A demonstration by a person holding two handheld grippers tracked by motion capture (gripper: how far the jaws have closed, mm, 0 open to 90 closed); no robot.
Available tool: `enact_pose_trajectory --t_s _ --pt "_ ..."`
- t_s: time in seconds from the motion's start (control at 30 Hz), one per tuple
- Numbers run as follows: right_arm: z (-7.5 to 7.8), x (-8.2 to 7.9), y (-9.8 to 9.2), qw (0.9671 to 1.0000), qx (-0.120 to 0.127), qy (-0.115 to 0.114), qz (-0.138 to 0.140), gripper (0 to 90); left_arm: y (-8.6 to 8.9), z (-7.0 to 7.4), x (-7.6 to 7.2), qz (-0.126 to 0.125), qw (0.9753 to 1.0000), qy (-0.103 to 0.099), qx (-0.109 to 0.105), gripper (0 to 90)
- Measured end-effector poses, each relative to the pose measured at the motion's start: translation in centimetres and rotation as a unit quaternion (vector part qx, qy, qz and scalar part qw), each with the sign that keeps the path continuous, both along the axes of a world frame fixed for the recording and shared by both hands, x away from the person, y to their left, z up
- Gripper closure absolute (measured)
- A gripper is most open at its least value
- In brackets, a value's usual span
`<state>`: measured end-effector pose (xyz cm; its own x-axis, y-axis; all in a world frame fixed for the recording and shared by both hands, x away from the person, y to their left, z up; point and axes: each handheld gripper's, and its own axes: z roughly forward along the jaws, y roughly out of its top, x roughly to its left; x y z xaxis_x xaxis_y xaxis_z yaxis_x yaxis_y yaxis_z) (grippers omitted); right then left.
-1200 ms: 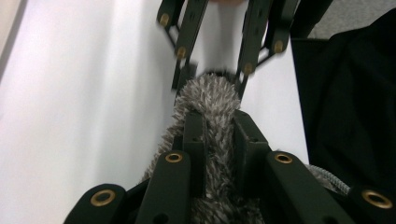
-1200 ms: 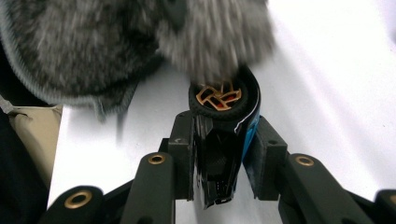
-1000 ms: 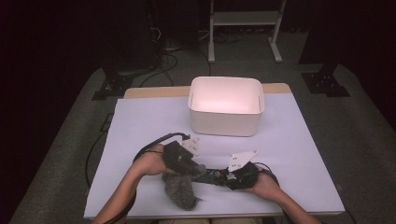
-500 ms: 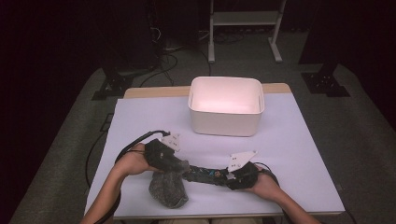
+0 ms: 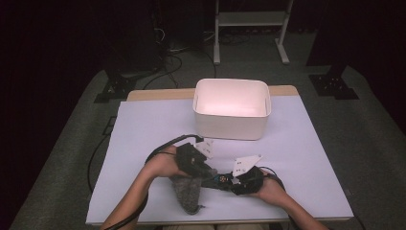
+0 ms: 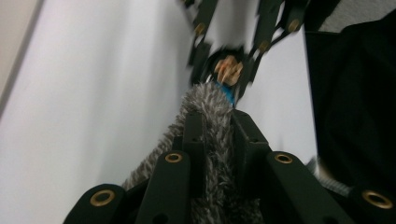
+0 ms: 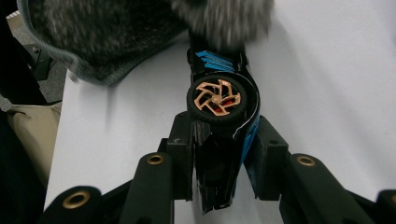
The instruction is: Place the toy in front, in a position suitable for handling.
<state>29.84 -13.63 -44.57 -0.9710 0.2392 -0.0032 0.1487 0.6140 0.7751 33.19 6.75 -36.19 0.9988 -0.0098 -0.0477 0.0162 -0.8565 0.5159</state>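
Since half a second ago my left gripper (image 5: 203,168) has swung back right toward the car (image 7: 219,135), jaws pinching the grey cloth (image 6: 212,154), cloth touching the car's front, my right gripper (image 5: 225,181) clamped on the car, low over the desk (image 5: 143,129), near its front edge

A lit table in a dark room

You're looking down at a table (image 5: 143,120) covered by a pale lavender-white sheet, with a strip of its wooden top showing along the far edge. Around it the floor (image 5: 373,124) is grey carpet (dim toward the edges), and the room beyond falls off into near black. A white metal stand (image 5: 249,19) sits on the floor past the table's far side, black cables (image 5: 167,52) trail across the carpet at the far left, and dark flat bases (image 5: 333,86) rest on the floor at either far corner
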Motion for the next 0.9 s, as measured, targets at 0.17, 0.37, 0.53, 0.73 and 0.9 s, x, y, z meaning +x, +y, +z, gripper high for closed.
enact_pose_trajectory --t_s 0.17,0.37,0.53,0.73,0.9 --pt "-0.1 0.0 0.0 1.0000 0.005 0.001 -0.001 64.6 -2.7 0.2 -0.3 -0.033 0.9994 -0.004 0.003 77.6" --pt "-0.2 0.0 -0.1 1.0000 0.008 -0.001 -0.002 64.6 -4.3 -0.5 -0.1 -0.048 0.9987 0.016 -0.008 77.5" --pt "-0.2 0.0 -0.1 0.9999 0.011 0.005 -0.006 64.7 -3.1 -0.1 0.1 -0.036 0.9993 0.008 0.001 77.1" --pt "-0.2 0.0 -0.1 1.0000 0.008 0.003 -0.003 64.7 0.0 -0.4 0.3 0.000 0.9998 0.017 -0.009 76.8" --pt "-0.4 0.0 0.0 1.0000 0.002 0.005 0.001 64.9 2.8 -0.3 0.3 0.026 0.9995 0.015 -0.011 76.3"
